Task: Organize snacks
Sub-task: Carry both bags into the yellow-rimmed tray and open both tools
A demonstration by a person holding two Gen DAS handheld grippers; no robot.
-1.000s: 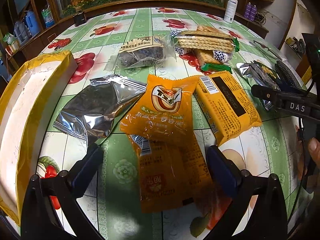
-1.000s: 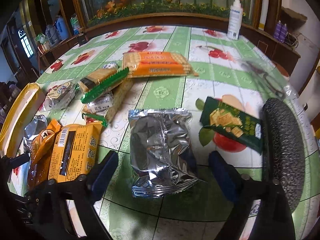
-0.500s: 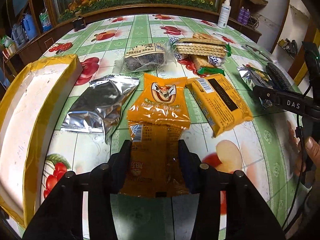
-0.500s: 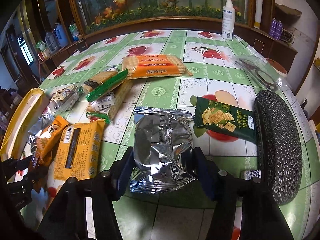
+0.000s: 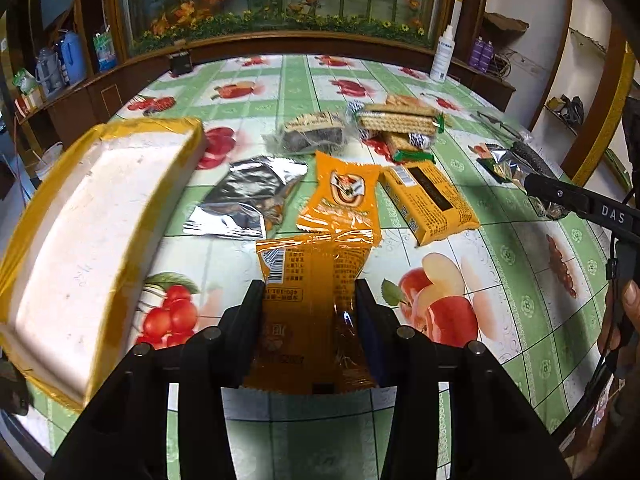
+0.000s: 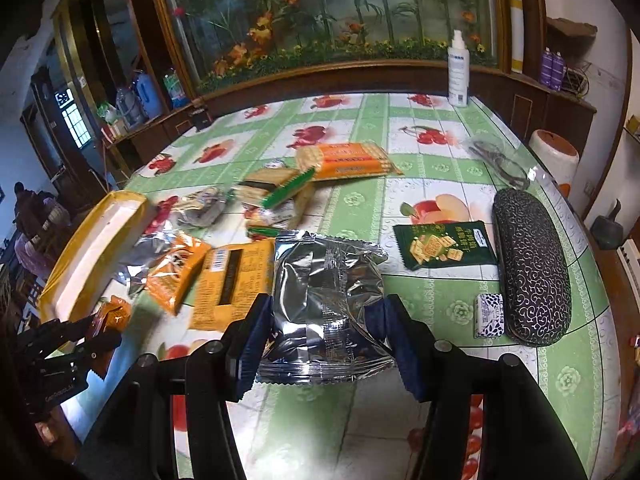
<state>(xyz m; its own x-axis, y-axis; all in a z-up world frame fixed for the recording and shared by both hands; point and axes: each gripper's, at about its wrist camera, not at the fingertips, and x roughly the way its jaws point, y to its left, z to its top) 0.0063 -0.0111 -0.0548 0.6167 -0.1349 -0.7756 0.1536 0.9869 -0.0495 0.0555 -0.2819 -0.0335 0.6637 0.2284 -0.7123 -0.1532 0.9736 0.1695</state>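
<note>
My left gripper (image 5: 308,320) is shut on an orange snack packet (image 5: 310,300) and holds it above the fruit-print tablecloth (image 5: 500,280). My right gripper (image 6: 322,332) is shut on a silver foil snack bag (image 6: 324,292), also lifted off the table. On the table lie another orange packet (image 5: 344,200), an orange box-shaped pack (image 5: 428,200), a silver foil bag (image 5: 248,200), a dark clear-wrapped snack (image 5: 312,136), wafer packs (image 5: 400,124) and a green cracker packet (image 6: 442,246).
A long white box with yellow tape (image 5: 88,240) lies at the left. A black patterned glasses case (image 6: 532,264) and a small blue-white packet (image 6: 489,314) lie at the right. A white spray bottle (image 6: 458,72) stands at the far edge.
Both grippers closed from wide open onto their packets and have lifted them up off the table; the views have risen and pulled back.
</note>
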